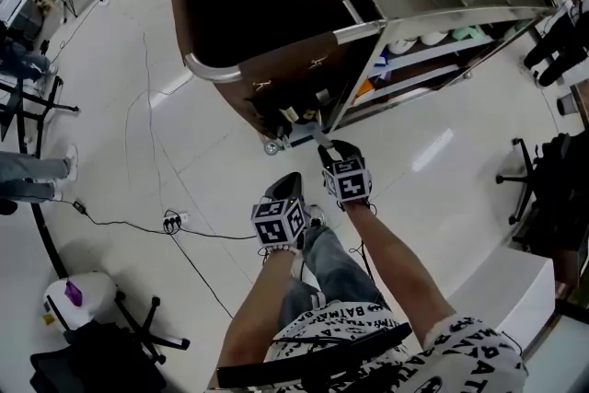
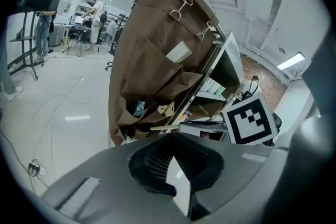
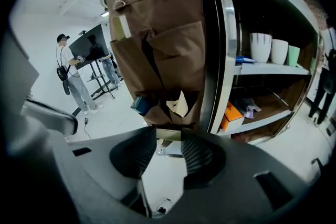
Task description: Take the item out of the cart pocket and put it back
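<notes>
The cardboard strip (image 3: 169, 135) sits crosswise in the tips of the right gripper (image 3: 169, 142), which is clenched on it. In the right gripper view the strip is below the lowest brown pocket (image 3: 167, 107) of the fabric organizer (image 3: 157, 34) clipped to the cart's end. It is outside the pocket, and whether it touches the fabric I cannot tell. That pocket holds a blue item (image 3: 140, 105) and a pale folded card (image 3: 179, 104). To the right, the cart shelves carry two white cups (image 3: 261, 47) and an orange box (image 3: 231, 116). A person (image 3: 71, 76) stands far left.

In the left gripper view, the left gripper (image 2: 174, 150) has its tips drawn together on nothing. Beyond it, the right gripper (image 2: 185, 126) holds the strip (image 2: 160, 127) level. The strip's free end points left at the bottom of the organizer (image 2: 152, 65).

In the head view, both grippers are low at the near end of the steel cart (image 1: 230, 69). The right gripper (image 1: 324, 146) is close under the pockets. The left gripper (image 1: 292, 180) is nearer the person and apart from the cart.
</notes>
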